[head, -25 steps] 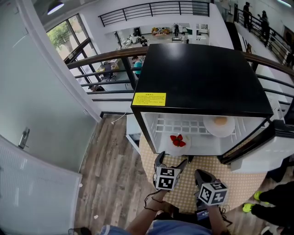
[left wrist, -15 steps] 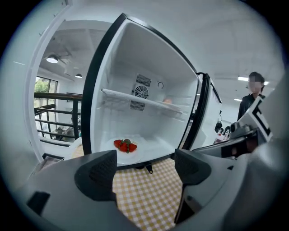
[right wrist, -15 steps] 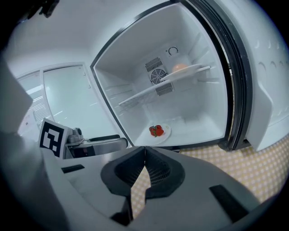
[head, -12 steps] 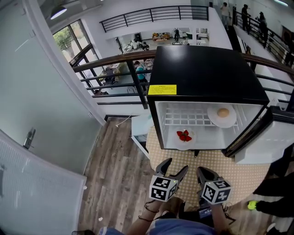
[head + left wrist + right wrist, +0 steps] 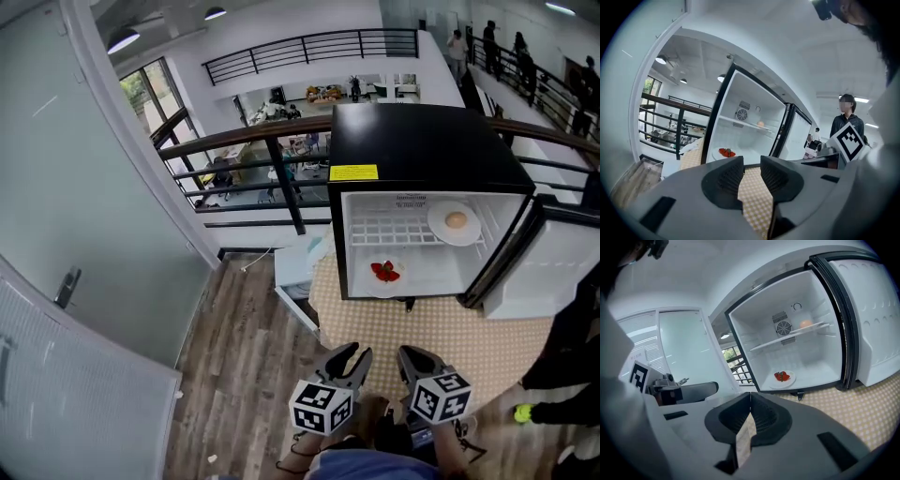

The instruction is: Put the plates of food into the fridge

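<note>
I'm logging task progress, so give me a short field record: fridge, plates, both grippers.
fridge: door open, stands on a checked mat
lower plate: red food, on the fridge floor
upper plate: round pale-orange food, on the wire shelf
left gripper: jaws closing, nothing between them
right gripper: jaws together, empty
task: both plates inside, door not yet shut

Black fridge, white inside; yellow label; beige checked mat; grey-brown wood floor.

L gripper closing, empty; fridge open, red-food plate on btm.
</note>
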The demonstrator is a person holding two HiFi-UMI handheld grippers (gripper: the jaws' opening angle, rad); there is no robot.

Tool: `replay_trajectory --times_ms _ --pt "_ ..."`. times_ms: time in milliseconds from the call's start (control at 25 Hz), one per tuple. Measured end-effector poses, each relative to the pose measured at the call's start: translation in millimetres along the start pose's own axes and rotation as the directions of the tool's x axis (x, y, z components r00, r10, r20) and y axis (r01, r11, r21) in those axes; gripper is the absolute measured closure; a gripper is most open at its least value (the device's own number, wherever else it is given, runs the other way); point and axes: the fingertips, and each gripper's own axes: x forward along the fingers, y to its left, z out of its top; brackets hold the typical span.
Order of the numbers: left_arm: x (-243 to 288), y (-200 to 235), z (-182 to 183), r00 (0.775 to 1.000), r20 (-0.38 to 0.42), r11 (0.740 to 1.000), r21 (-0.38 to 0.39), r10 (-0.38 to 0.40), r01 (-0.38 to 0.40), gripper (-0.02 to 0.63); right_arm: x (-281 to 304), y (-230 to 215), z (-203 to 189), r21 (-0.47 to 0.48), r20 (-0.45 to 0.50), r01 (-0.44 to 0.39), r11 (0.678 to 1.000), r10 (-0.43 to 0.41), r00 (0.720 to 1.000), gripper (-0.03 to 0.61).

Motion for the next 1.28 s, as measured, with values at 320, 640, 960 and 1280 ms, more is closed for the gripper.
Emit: replay_trajectory --times_ms 320,640,960,1280 --pt "-59.0 -20.0 -23.2 0.996 -0.014 0.996 0.015 -0.084 0.084 0.505 -36.6 42.5 -41.2 0.013 0.012 0.031 0.999 -0.031 0.999 0.561" --pt "-103.4 -35.3 -49.4 0.993 -0.010 0.992 -0.022 -0.122 0.121 0.509 -75.1 68.1 -80.1 0.012 -0.013 0.074 0.997 -0.074 0.997 0.561" --pt "-122.0 -52.9 -55.6 0.992 0.016 0.990 -0.064 -0.128 0.129 0.518 -98.3 73.3 -91.0 -0.002 -0.021 0.075 0.997 -0.075 0.997 0.561" --pt "-136.7 -88.1 -47.7 0.995 0.049 0.994 -0.049 -0.092 0.094 0.523 -139.1 67.7 -95.6 -0.020 -0.007 0.041 0.999 -0.041 0.999 0.561"
